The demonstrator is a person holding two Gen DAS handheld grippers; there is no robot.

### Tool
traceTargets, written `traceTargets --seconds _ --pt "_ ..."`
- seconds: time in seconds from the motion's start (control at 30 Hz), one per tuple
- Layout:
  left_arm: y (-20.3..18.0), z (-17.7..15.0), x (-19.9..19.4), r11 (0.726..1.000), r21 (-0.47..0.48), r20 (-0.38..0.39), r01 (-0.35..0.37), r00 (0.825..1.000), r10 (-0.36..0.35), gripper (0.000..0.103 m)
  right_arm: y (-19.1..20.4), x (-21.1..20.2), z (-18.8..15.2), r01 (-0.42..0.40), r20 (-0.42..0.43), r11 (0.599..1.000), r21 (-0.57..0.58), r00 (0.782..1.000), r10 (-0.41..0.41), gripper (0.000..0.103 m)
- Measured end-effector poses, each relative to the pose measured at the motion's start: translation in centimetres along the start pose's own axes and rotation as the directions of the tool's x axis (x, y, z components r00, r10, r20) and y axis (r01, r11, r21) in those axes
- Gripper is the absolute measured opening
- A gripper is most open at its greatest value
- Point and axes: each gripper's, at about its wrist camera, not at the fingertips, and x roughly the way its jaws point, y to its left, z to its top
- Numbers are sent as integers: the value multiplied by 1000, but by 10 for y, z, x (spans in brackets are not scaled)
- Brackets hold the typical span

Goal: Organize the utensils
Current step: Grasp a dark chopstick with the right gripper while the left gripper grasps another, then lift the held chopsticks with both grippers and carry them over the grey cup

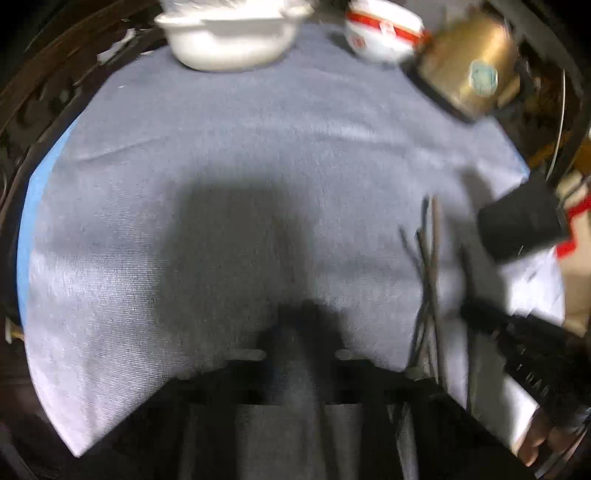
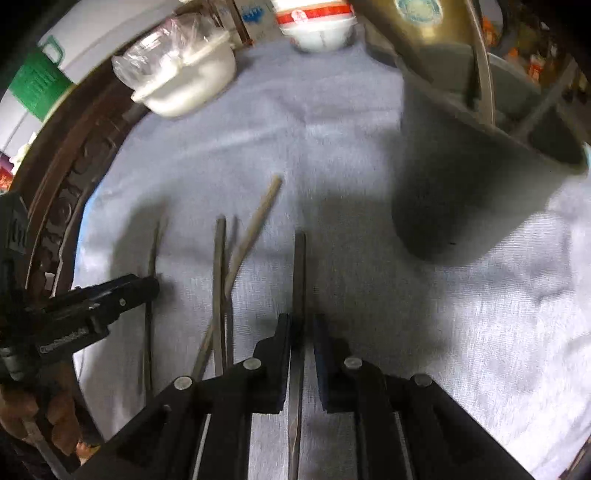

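Several chopsticks [image 2: 221,280] lie loose on the grey cloth [image 2: 332,155]. In the right wrist view my right gripper [image 2: 301,325] straddles one dark chopstick [image 2: 300,266] that runs between its jaws; the jaws stand close on either side of it with small gaps. The left gripper [image 2: 147,286] shows at the left of that view, its tip beside a thin chopstick [image 2: 150,251]. In the left wrist view my left gripper [image 1: 301,354] is blurred and open over bare cloth, with the chopsticks [image 1: 430,266] to its right. A dark holder cup [image 2: 461,192] lies tilted at right.
A white lidded container [image 1: 229,37] and a red-and-white bowl [image 1: 384,33] stand at the back of the cloth. A brass-coloured pot [image 1: 469,62] sits at the back right. The carved dark table edge [image 2: 66,192] runs along the left.
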Motion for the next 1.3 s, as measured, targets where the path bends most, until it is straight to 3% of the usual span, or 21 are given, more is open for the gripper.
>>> traceTargets --seconds 0.07,0.23,0.33,0.53,0.63,0.73,0.8,0.87,0.9,0.93,1.0,1.07,1.1,1.17,1.2,1.23,1.3 --pt "2 -2 0 1000 19 -8 13 1000 -13 5 0 0 -1 -1 -11 1000 -10 1000 1 7" --pt "19 -14 -5 999 35 -29 28 999 -27 5 -11 -8 -13 -8 -37 1000 -16 999 7 7" --pt "27 -11 -5 999 14 -86 50 995 -48 5 -12 -6 -10 -4 -77 1000 -29 997 2 8" --pt "15 3 -1 998 52 -148 18 989 -10 5 -5 -2 -2 25 -111 996 -83 993 -34 9" --pt "23 -4 -7 999 12 -111 47 993 -45 5 -7 -9 -12 9 -70 998 -65 997 -14 7" --pt "46 -27 -41 992 -44 27 115 993 -114 5 -10 -29 -27 -38 24 999 -26 999 39 7" --pt "54 -39 -64 985 -67 120 159 981 -150 5 -18 -56 -36 -71 129 997 15 989 68 7" --pt "56 -49 -96 982 -74 263 172 954 -147 5 -26 -79 -39 -95 218 995 41 972 84 7" --pt "56 -51 -107 982 -75 309 175 940 -144 5 -30 -96 -40 -103 290 993 55 953 83 7" --pt "55 -55 -125 979 -79 401 187 905 -141 5 -32 -107 -41 -101 336 993 60 939 76 7" --pt "51 -61 -150 981 -78 549 177 829 -106 5 -34 -129 -42 -76 457 995 71 889 35 7" --pt "47 -64 -169 983 -85 667 164 742 -66 5 -35 -144 -44 -57 544 995 82 839 3 7" --pt "43 -63 -172 983 -90 702 158 711 -50 5 -31 -150 -46 -8 596 996 87 802 -46 7" --pt "32 -63 -176 990 -100 754 103 657 8 5 -26 -151 -47 25 649 995 98 756 -83 7" --pt "27 -61 -175 992 -104 771 76 636 32 5 -24 -150 -46 37 667 994 106 739 -99 7" --pt "23 -60 -175 993 -107 778 57 626 48 5 -21 -149 -46 62 690 991 114 713 -124 7" --pt "19 -58 -168 992 -119 789 31 610 76 5 -22 -147 -48 97 709 987 125 687 -157 7"
